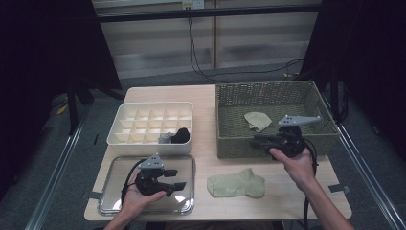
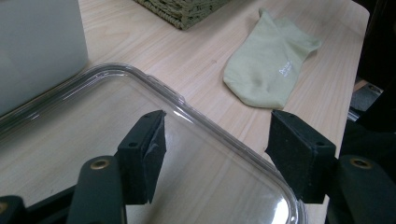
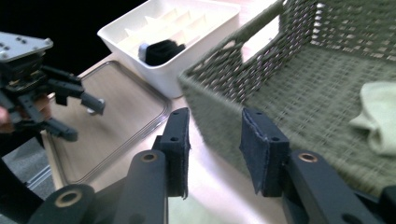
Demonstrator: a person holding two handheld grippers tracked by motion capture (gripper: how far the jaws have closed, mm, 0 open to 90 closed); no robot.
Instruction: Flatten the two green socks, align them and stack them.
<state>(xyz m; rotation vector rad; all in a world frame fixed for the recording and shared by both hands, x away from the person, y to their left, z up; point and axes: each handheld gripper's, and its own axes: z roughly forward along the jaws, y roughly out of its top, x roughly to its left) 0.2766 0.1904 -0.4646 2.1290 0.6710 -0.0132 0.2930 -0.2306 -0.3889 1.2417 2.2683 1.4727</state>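
The pale green sock (image 1: pixel 236 184) lying flat on the table between the two grippers is judged light, limp and unbreakable; a pinch at its cuff edge is advised. The left gripper (image 2: pixel 212 154), over the clear tray (image 2: pixel 154 84), is parted and empty. The right gripper (image 3: pixel 214 149), beside the basket (image 3: pixel 289 93), is narrowly parted and holds nothing; a second sock (image 1: pixel 257 120) lies beyond it in the basket.

A pale wooden table (image 1: pixel 210 158) carries a white divided box (image 1: pixel 122 136), a woven basket (image 1: pixel 230 143), a clear tray (image 1: pixel 189 160) and a green sock (image 1: pixel 237 184) lying flat near the front edge.
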